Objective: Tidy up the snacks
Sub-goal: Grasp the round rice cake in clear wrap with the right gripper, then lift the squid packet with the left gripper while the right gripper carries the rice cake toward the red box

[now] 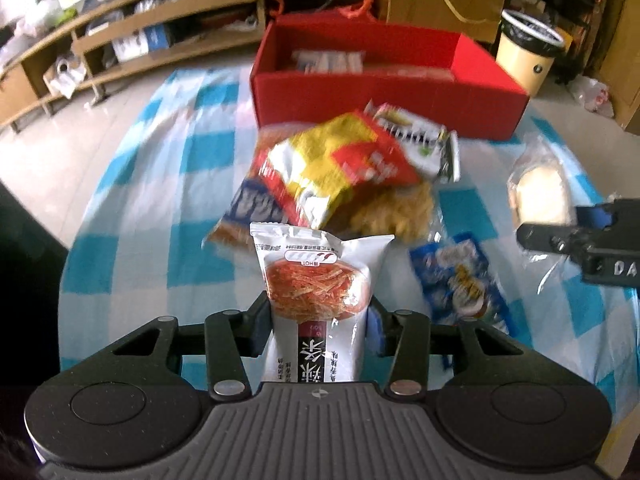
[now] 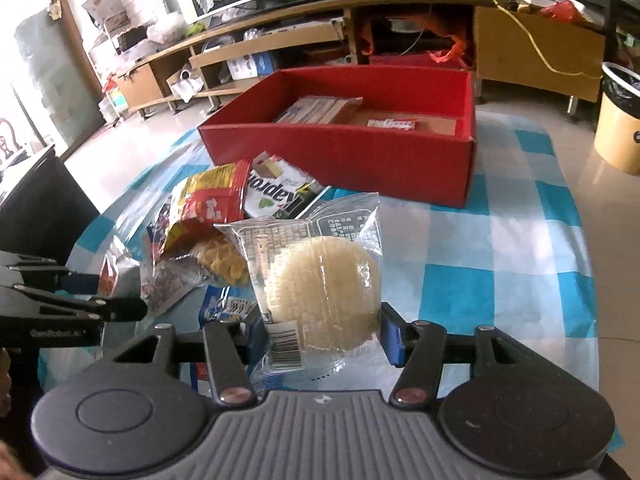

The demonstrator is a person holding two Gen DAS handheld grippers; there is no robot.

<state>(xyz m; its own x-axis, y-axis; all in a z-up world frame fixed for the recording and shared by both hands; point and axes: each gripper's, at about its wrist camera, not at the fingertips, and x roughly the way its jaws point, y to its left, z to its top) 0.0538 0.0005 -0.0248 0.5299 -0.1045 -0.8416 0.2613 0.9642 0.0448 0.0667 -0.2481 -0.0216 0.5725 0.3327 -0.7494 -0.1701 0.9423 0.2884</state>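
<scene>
My left gripper (image 1: 320, 312) is shut on a white packet of red spicy strips (image 1: 316, 280), held upright above the table. In the right wrist view my right gripper (image 2: 324, 334) is shut on a round rice cake in a clear wrapper (image 2: 320, 292). Between them lies a snack pile: a yellow and red bag (image 1: 336, 164), a white and green wafer packet (image 2: 276, 192) and a blue packet (image 1: 460, 280). Beyond the pile stands an open red box (image 2: 340, 160) with a few flat packets inside. The right gripper's fingers (image 1: 560, 240) enter the left wrist view from the right edge.
A blue and white checked cloth (image 1: 160, 200) covers the round table. Past the box are a low wooden shelf unit (image 1: 120, 40) full of clutter, a cardboard box (image 2: 536, 52) and a cream bin with a black liner (image 2: 620, 128) on the tiled floor.
</scene>
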